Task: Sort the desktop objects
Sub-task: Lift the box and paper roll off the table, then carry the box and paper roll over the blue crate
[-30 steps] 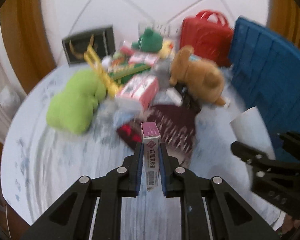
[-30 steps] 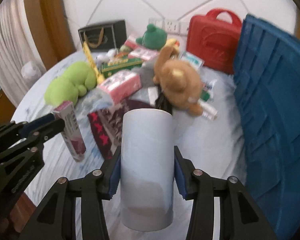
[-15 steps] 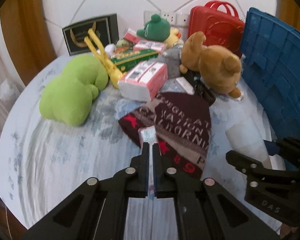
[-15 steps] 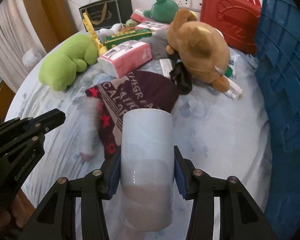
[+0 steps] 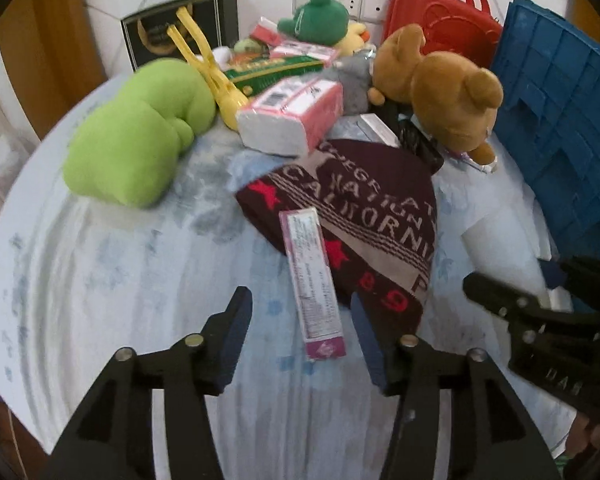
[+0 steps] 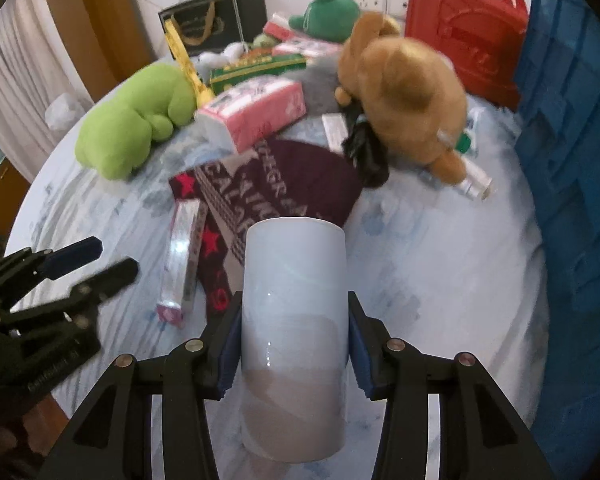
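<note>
My left gripper (image 5: 300, 312) is open and empty just above a long pink box (image 5: 312, 282), which lies flat on the tablecloth, partly on a maroon knit hat (image 5: 364, 216). The box also shows in the right wrist view (image 6: 182, 264). My right gripper (image 6: 294, 340) is shut on a white cup (image 6: 294, 320) and holds it above the table. The left gripper shows at the left of that view (image 6: 96, 264). The right gripper shows at the right edge of the left wrist view (image 5: 540, 304).
A blue crate (image 5: 568, 120) stands at the right. A pile fills the back: green plush (image 5: 136, 132), brown bear (image 5: 444, 84), pink tissue pack (image 5: 292, 114), red case (image 5: 440, 28), yellow clip (image 5: 208, 64), green frog toy (image 5: 316, 18), black bag (image 5: 180, 28).
My left gripper lowered the pink box, laid it on the table and hat, and opened. My right gripper kept its hold on the cup and moved little.
</note>
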Demonstrator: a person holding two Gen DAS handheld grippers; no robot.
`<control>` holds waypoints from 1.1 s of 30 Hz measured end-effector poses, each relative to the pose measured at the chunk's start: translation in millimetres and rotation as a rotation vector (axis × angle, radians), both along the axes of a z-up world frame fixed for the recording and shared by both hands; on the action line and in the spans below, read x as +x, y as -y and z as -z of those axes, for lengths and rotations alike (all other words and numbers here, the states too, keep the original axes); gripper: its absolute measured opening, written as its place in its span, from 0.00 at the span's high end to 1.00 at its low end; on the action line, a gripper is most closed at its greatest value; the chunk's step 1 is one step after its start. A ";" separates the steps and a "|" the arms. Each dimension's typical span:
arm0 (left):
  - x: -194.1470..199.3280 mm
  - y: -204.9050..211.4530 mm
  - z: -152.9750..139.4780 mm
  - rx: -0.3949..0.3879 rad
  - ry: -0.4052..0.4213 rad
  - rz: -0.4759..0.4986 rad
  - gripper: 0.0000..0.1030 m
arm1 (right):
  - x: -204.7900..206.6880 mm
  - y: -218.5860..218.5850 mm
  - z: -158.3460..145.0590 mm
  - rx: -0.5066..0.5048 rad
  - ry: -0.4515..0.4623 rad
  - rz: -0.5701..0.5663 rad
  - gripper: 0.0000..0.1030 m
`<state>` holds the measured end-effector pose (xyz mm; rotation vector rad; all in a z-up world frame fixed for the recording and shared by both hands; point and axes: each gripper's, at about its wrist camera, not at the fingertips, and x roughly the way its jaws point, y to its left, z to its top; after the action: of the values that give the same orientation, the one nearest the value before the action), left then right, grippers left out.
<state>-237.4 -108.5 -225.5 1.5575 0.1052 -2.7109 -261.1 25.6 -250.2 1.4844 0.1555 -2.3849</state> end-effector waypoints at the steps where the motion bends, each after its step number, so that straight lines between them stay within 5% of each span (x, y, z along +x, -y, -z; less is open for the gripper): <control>1: -3.2 -0.4 5.3 0.005 0.005 0.002 0.50 | -1.1 -0.1 3.3 0.004 0.005 -0.001 0.56; 6: -24.4 -0.1 40.1 -0.008 0.050 -0.011 0.51 | -11.1 -3.0 21.5 0.016 0.024 -0.007 0.56; 8: -26.3 -0.9 50.1 -0.002 0.066 -0.033 0.72 | -16.8 -4.2 29.7 0.021 0.032 -0.010 0.56; 15: -8.8 -8.2 10.3 -0.029 -0.017 -0.035 0.73 | -18.1 -5.2 15.8 0.000 -0.011 -0.016 0.56; 24: 36.9 -38.6 -120.2 -0.074 -0.314 0.058 0.73 | 28.3 -17.6 -103.6 -0.044 -0.280 0.043 0.56; 33: 83.3 -102.0 -221.1 0.012 -0.538 0.210 0.73 | 107.9 -87.1 -236.5 -0.019 -0.549 0.212 0.56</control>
<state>-154.0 -6.6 -4.5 0.8406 -0.0415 -3.2248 -153.2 112.7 -13.7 0.8358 0.1026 -2.9039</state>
